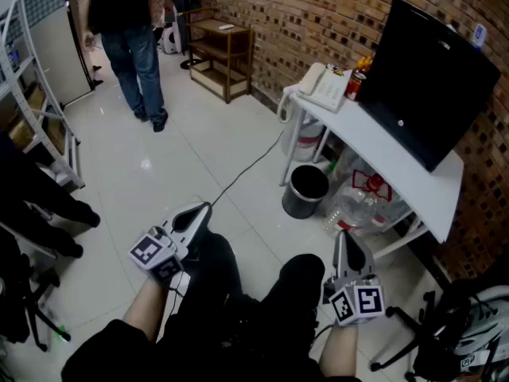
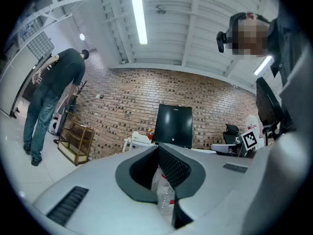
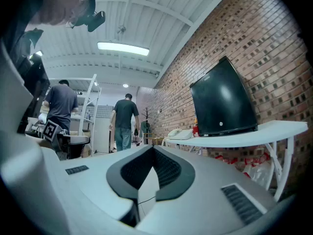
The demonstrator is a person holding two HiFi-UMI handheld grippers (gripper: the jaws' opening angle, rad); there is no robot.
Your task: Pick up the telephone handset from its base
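Observation:
The white telephone sits at the far end of a white table, its handset lying on the base. The phone also shows small and far off in the left gripper view and in the right gripper view. My left gripper rests over my left knee, shut with nothing held; its tips meet. Over my right knee my right gripper is also shut and empty. Both are well short of the table.
A black monitor stands on the table beside a red can. Under the table are a black bin and plastic bottles. A cable crosses the floor. A person stands at the back; metal shelving is on the left.

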